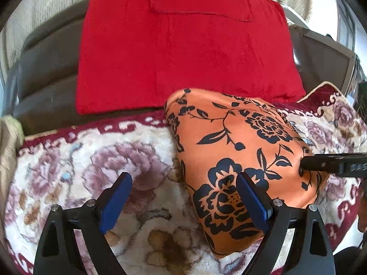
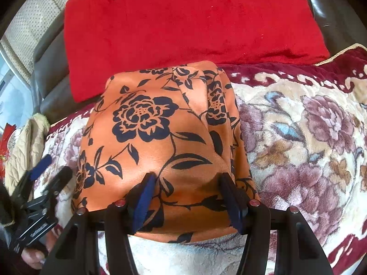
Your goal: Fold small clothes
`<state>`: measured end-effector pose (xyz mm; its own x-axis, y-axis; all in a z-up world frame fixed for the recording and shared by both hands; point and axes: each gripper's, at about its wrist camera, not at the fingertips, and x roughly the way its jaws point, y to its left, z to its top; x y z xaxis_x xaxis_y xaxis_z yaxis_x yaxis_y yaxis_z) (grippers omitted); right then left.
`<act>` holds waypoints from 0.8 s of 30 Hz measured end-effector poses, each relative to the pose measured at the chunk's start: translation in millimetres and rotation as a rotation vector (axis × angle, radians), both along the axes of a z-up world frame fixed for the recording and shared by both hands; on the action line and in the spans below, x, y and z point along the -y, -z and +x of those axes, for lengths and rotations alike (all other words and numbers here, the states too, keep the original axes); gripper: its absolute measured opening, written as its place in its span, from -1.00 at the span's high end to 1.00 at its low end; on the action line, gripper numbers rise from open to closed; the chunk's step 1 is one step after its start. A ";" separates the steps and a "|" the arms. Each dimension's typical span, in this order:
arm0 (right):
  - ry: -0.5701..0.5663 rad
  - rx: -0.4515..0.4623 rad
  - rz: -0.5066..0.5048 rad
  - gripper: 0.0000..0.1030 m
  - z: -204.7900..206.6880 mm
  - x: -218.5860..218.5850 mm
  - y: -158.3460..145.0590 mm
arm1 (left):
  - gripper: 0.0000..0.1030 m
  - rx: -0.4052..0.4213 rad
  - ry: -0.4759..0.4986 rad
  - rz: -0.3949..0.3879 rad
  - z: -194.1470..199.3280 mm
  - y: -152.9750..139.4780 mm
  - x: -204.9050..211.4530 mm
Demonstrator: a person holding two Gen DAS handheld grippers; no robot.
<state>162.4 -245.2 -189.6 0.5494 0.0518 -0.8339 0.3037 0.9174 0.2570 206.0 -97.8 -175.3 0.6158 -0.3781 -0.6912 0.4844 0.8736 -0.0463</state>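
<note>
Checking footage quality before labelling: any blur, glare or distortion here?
Left wrist view: fisheye bends the edges, window glare blown out, orange floral cloth sharp. Right wrist view: the left gripper is motion-blurred at the left edge; cloth evenly lit.

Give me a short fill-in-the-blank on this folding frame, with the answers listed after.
1. The folded garment is orange with a black ___ print.
2. It lies on a floral blanket, in front of a ___ cushion.
3. The right gripper has its jaws ___, fingers resting on the garment.

Answers: floral; red; open
</note>
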 end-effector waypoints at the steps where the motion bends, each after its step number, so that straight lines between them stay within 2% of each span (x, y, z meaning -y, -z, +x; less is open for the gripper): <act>1: -0.004 0.005 0.029 -0.20 -1.2 4.3 -3.4 | -0.79 -0.032 0.006 -0.025 5.0 1.1 -2.8; 5: 0.020 0.092 0.119 -0.22 -9.7 29.8 -24.1 | -0.79 -0.101 -0.027 -0.110 19.4 2.1 -16.2; 8: 0.055 0.140 0.110 -0.22 -12.5 45.3 -36.7 | -0.79 -0.094 -0.066 -0.110 23.8 1.6 -19.7; 11: 0.017 0.183 0.063 -0.22 -8.7 40.8 -50.1 | -0.79 -0.071 -0.080 -0.089 23.6 1.3 -16.4; 15: -0.039 0.131 0.004 -0.18 10.6 22.0 -40.4 | -0.79 -0.035 -0.073 -0.045 20.6 1.9 -6.1; 19: -0.093 0.006 -0.101 -0.13 25.7 -6.6 -7.2 | -0.79 -0.002 -0.067 -0.017 19.2 0.2 -2.0; 21: -0.090 0.034 -0.135 -0.13 24.1 -12.3 -2.6 | -0.79 0.005 -0.065 -0.014 18.4 -0.4 -1.6; 24: -0.078 0.034 -0.105 -0.13 22.4 -10.2 -2.0 | -0.79 0.008 -0.065 -0.009 18.5 -0.2 -0.5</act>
<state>184.9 -235.0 -187.7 0.5754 0.0090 -0.8178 0.2230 0.9603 0.1674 224.5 -97.3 -175.1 0.6448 -0.3432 -0.6829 0.4272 0.9028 -0.0503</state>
